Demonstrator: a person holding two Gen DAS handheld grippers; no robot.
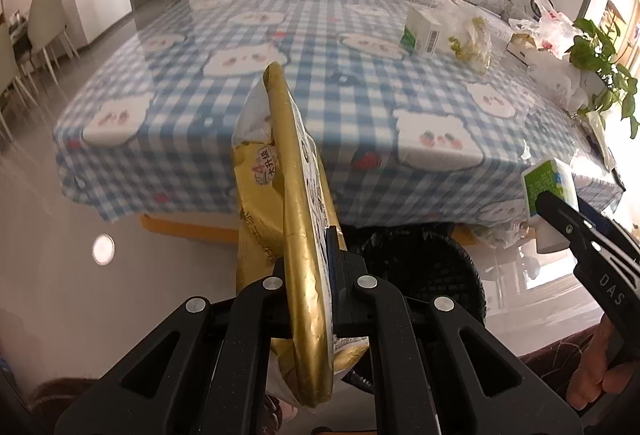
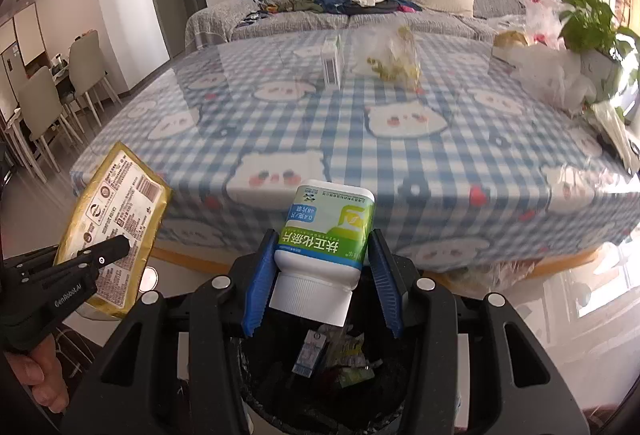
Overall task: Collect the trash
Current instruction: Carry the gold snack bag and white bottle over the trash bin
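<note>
Your right gripper pinches the white green-labelled plastic bottle above the black round bin; your left gripper, pressed shut, pinches the flat gold foil packet. Next, let both drop in.

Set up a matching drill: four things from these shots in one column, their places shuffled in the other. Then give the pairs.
Things:
1. gold packet
2. white bottle
3. bin
4. small carton

Places:
A. standing on the checked table
B. on the floor, below the right tool
C. clamped in the left tool
D. cap-down between the right tool's blue pads

Pairs: 1-C, 2-D, 3-B, 4-A
</note>
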